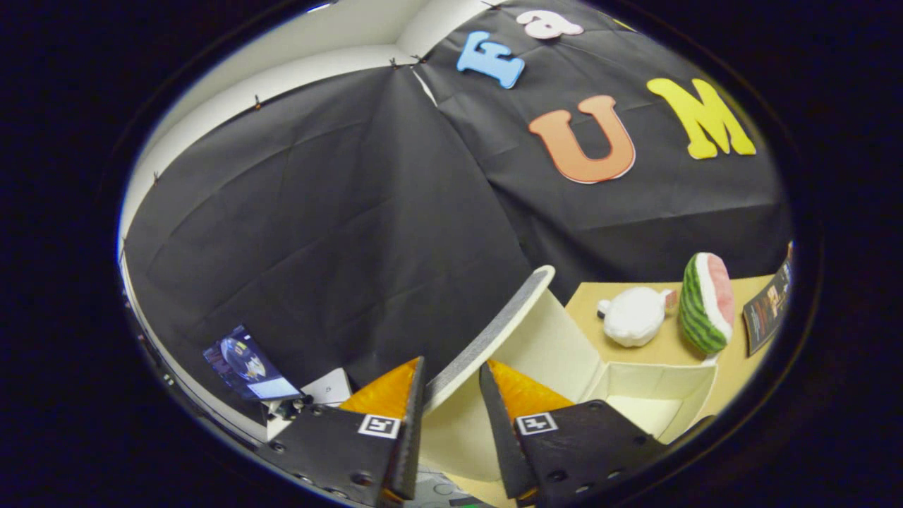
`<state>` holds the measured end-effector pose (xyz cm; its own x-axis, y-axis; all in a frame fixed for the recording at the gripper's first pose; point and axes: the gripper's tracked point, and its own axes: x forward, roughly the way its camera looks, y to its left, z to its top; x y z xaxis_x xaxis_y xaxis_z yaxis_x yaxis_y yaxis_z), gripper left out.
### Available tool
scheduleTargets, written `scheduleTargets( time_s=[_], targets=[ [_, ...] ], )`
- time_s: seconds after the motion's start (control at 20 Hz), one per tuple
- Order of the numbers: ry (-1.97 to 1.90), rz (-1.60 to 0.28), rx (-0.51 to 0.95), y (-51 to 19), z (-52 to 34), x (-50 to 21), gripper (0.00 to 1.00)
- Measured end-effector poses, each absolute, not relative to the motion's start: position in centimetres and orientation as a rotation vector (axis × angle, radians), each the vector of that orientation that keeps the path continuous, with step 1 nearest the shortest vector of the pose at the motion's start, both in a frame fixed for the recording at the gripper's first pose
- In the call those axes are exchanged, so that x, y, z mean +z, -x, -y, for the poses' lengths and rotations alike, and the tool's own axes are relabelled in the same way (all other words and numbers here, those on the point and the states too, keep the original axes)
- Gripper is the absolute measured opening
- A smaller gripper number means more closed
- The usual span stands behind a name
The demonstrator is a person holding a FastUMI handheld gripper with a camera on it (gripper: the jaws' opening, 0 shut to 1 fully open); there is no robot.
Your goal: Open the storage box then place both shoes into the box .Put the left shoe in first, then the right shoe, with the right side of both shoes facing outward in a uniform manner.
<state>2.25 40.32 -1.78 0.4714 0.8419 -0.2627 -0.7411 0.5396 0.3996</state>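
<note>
At the bottom centre of the frame, we are holding our gripper (451, 395) with its fingers parted around the raised lid (494, 328) of the cream storage box (635, 384), not clearly pinching it. Right of the box, a white plush toy (633, 316) and watermelon plush (707, 302) are lying on the tan table (656, 347).

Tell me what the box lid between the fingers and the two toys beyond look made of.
Hand-held gripper: fingers apart, either side of the raised lid, not clearly pressing it. Lid: likely fabric-covered board, matte, grey woven face, cream edge. White toy: plush, fuzzy surface. Watermelon slice: looks like soft stuffed fabric, matte printed stripes.
</note>
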Motion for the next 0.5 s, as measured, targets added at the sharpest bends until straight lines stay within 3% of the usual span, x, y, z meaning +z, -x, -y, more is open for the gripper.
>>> scheduleTargets(
  time_s=[0.2, 0.35, 0.5],
  targets=[
    [-0.210, -0.450, 0.981, -1.6, -42.3, -2.0, 0.81],
    [-0.198, -0.427, 0.931, -2.0, -41.5, -2.2, 0.91],
    [-0.156, -0.385, 0.858, -2.9, -38.9, -1.7, 0.92]
  ],
)
